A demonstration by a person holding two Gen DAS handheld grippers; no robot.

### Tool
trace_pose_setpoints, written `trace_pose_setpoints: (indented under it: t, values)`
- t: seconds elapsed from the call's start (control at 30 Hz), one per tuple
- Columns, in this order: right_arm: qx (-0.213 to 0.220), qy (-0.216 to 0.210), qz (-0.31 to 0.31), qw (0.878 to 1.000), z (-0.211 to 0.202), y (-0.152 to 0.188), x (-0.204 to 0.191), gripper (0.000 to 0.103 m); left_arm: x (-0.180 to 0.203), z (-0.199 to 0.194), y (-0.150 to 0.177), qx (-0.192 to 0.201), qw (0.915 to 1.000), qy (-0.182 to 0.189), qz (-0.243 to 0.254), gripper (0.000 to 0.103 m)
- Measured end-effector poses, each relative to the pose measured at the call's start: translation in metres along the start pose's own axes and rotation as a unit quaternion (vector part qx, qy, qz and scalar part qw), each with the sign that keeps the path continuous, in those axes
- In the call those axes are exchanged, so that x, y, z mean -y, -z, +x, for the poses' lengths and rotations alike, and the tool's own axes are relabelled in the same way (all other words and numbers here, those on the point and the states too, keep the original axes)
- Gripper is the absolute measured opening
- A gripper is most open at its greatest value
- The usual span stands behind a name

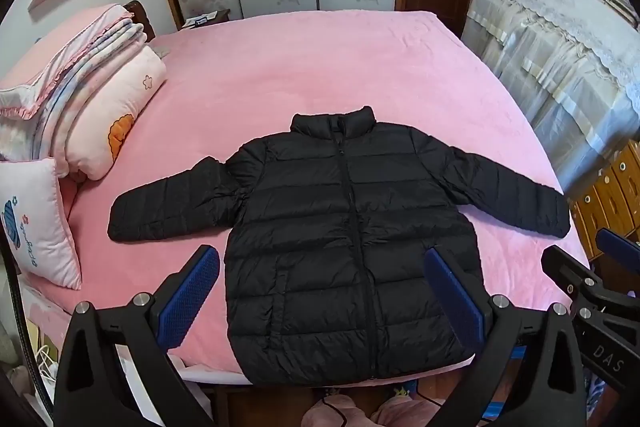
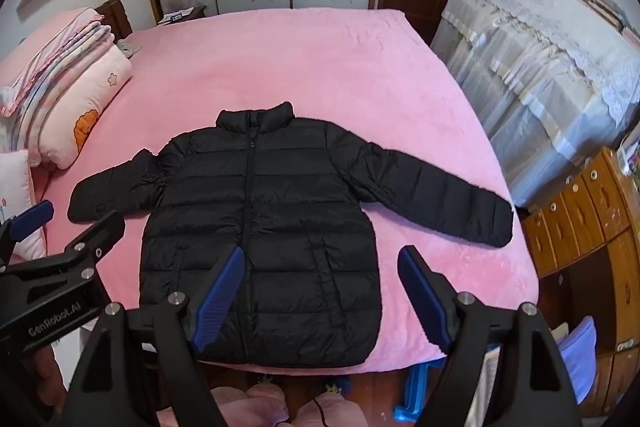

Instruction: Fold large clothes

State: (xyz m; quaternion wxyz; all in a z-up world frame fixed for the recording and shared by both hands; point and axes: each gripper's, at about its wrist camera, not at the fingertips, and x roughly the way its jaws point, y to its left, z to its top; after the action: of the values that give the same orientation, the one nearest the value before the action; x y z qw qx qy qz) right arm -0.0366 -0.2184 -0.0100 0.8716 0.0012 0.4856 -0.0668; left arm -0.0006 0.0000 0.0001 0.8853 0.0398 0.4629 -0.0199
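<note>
Black jacket (image 1: 344, 235) flat on bed (image 1: 320, 67), unfolded; left gripper (image 1: 320, 275), right gripper (image 2: 320, 275) wide apart, empty above hem. Next: sleeve fold-in likely.

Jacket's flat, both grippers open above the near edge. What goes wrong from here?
1. The black puffer jacket looks slick and puffy; a pinch may catch only the top layer, so the fold could drag or spring open.
2. Its hem lies at the near edge of the pink bed; a tug toward the person could pull it off.
3. The left gripper and right gripper hover close together; crossing sleeves risks a clash.
</note>
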Motion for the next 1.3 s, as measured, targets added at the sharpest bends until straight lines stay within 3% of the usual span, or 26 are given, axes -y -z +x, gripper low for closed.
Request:
trace_pose_setpoints:
  t: [0.17,0.2,0.8,1.3]
  values:
    - [0.014,0.005,-0.02,1.0,-0.01,0.008,-0.012,0.08,0.001,0.003,-0.002,-0.016,0.9998,0.011,0.007,0.101]
    - [-0.006,0.004,-0.003,1.0,0.0,0.003,-0.01,0.08,-0.002,0.006,-0.006,-0.022,0.9996,0.017,0.005,0.101]
    - [-0.013,0.019,0.004,1.0,0.012,0.003,-0.028,0.08,-0.02,0.016,0.002,-0.009,0.9988,0.048,0.004,0.101]
    - [-0.014,0.027,0.013,0.999,0.008,0.003,-0.027,0.08,-0.024,0.019,0.004,-0.012,0.9989,0.046,0.004,0.101]
